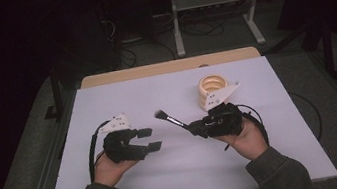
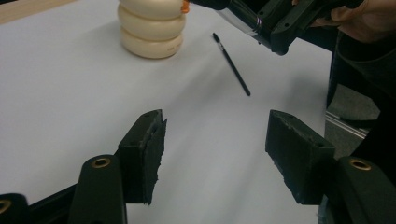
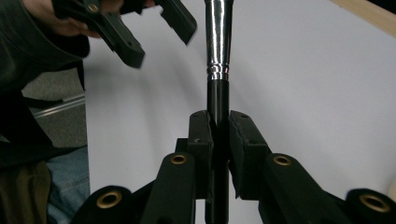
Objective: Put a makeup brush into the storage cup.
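- Right claw (image 3: 219,135) is clenching the black handle of a makeup brush with a silver ferrule and dark bristles (image 1: 169,118), lifted off the white surface (image 1: 121,96).
- Brush is pointing left and far from the right claw; bristle tip is hanging over the middle of the surface, touching nothing.
- Left claw (image 1: 149,140) is released, nothing between its pads, sitting near-left, apart from the brush tip.
- Cream ribbed ring-stacked holder (image 1: 212,89) is standing far right, just beyond the right claw; whether anything is in it I can't tell.
- Thin black pencil-like stick (image 2: 231,64) is lying flat on the surface near the holder, untouched.
- Progress guess: pickup of the brush is done; handing over to the left claw or dropping it in the holder is looking like what's left.
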The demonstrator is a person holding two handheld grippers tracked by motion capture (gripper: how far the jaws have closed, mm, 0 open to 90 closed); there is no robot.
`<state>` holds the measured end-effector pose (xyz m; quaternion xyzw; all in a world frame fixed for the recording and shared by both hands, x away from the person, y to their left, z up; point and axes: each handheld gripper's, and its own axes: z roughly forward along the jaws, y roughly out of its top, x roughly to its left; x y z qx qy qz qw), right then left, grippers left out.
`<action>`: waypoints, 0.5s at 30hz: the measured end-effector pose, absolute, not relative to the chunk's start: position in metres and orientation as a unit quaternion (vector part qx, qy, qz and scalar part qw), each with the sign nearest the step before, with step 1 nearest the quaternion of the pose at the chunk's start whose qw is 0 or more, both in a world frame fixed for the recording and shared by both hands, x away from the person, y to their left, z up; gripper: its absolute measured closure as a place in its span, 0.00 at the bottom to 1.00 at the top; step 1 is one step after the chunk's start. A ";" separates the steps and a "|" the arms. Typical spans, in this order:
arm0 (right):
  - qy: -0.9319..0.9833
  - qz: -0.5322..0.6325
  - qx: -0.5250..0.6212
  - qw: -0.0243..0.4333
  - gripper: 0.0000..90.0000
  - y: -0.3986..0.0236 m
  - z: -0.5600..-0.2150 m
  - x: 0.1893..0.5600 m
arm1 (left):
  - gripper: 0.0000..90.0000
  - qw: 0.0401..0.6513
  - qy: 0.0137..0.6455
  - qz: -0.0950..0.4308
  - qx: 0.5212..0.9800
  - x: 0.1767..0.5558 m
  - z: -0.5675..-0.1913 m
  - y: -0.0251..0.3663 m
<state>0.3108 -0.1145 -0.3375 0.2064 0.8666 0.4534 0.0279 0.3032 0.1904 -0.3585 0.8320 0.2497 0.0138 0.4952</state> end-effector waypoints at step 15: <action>0.860 0.479 0.176 0.014 0.87 -0.107 -0.361 0.300 | 0.57 0.520 0.225 -0.040 0.823 0.305 -0.358 0.173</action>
